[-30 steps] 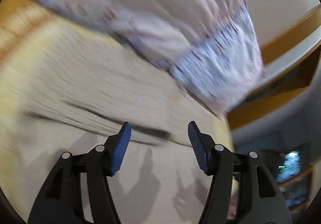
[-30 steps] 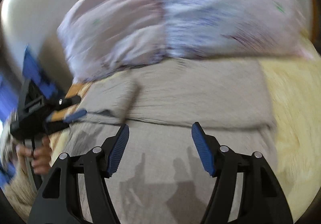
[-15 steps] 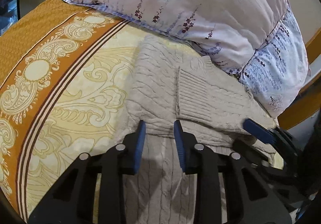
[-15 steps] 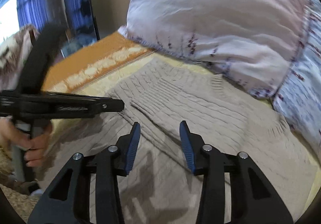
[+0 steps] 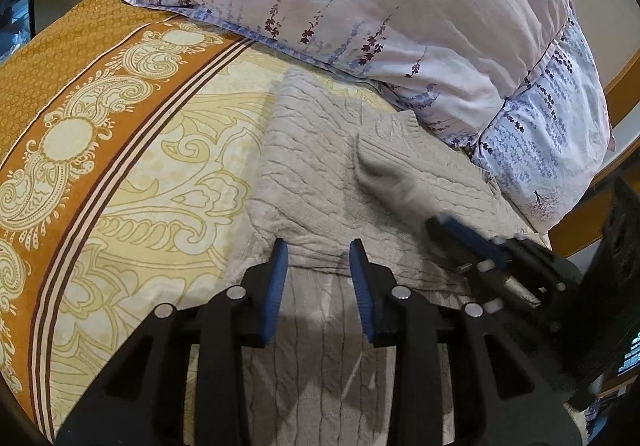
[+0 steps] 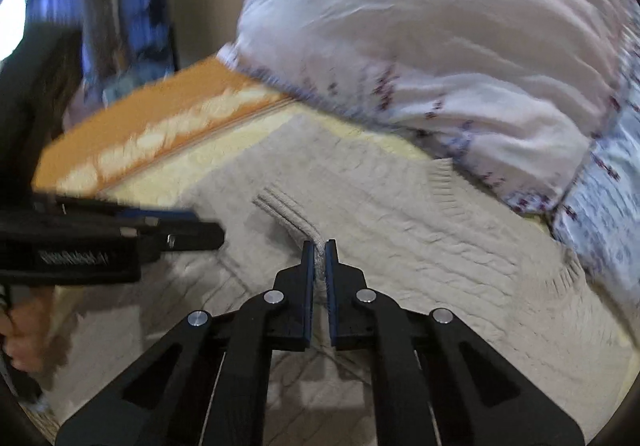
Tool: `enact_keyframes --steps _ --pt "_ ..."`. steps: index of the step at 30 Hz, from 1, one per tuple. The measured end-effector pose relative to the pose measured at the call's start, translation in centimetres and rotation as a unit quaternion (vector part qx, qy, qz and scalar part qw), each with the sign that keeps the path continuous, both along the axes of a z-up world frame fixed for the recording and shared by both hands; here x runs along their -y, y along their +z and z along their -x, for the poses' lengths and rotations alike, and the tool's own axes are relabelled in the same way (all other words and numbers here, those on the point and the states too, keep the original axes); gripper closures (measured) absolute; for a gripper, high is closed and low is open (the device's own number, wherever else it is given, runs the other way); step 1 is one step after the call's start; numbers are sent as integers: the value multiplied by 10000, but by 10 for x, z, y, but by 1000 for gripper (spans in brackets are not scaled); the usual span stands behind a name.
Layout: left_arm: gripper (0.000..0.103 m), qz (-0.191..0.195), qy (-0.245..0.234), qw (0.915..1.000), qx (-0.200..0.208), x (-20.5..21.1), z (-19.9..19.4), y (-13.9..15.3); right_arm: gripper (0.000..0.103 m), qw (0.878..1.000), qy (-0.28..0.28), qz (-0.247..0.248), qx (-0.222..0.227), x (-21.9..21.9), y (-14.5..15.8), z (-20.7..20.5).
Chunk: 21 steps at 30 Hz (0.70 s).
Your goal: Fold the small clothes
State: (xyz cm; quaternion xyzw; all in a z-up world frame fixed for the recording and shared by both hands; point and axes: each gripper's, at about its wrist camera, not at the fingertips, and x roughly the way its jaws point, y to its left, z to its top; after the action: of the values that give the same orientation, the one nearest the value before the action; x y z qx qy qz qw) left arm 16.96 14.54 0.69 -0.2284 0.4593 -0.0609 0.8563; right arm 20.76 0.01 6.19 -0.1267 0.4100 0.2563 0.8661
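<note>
A beige cable-knit sweater [image 5: 312, 182] lies on the bed, with one sleeve [image 5: 384, 174] folded across its body. My left gripper [image 5: 318, 250] is open, its tips resting at a fold edge of the sweater. My right gripper [image 6: 319, 246] is shut on the sleeve [image 6: 288, 210] near its ribbed cuff. It also shows in the left wrist view [image 5: 464, 234] at the right. The left gripper shows in the right wrist view [image 6: 160, 226] at the left, over the sweater [image 6: 420, 238].
The bed has a yellow and orange patterned sheet [image 5: 120, 150]. A large floral pillow [image 5: 380, 14] lies right behind the sweater, touching its far edge. A wooden bed frame [image 5: 624, 86] is at the right.
Both grippers came down onto the sweater from above. The right gripper has closed on the sleeve. The left gripper narrowed and stays at the fold edge.
</note>
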Motion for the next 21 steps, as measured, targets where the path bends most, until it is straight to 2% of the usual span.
enact_keyframes --steps 3,5,6,8,10,13,16,18,19,20,21 --pt "68 -23 -12 10000 3 0 0 0 97 9965 -590 -560 212 36 22 1" --pt "66 -68 -37 10000 27 2 0 1 97 9842 -1293 -1157 364 84 41 5" --pt "64 -99 -49 9999 40 3 0 1 97 9702 -1807 -1569 388 120 49 10" --pt "59 -169 -89 9998 62 7 0 2 97 9462 -2470 -2064 319 169 51 18" --pt "54 -229 -132 9996 63 11 1 2 97 9121 -3221 -2537 -16 228 36 33" --pt "48 -298 -182 9994 54 16 1 1 97 8877 -3599 -2794 -655 271 7 46" --pt "47 -350 -177 9992 57 18 1 2 97 8690 -3674 -3132 -1087 294 -10 57" --pt "46 -298 -138 9995 31 17 2 1 83 8558 -3684 -3402 -1272 304 -12 61" --pt "45 -273 -131 9995 11 17 2 1 62 8474 -3670 -3578 -1386 310 -14 61" --pt "44 -263 -130 9996 -2 17 2 1 51 8402 -3728 -3677 -1408 315 -14 63" --pt "44 -254 -129 9996 -18 17 2 2 51 8355 -3843 -3678 -1381 320 -14 64"
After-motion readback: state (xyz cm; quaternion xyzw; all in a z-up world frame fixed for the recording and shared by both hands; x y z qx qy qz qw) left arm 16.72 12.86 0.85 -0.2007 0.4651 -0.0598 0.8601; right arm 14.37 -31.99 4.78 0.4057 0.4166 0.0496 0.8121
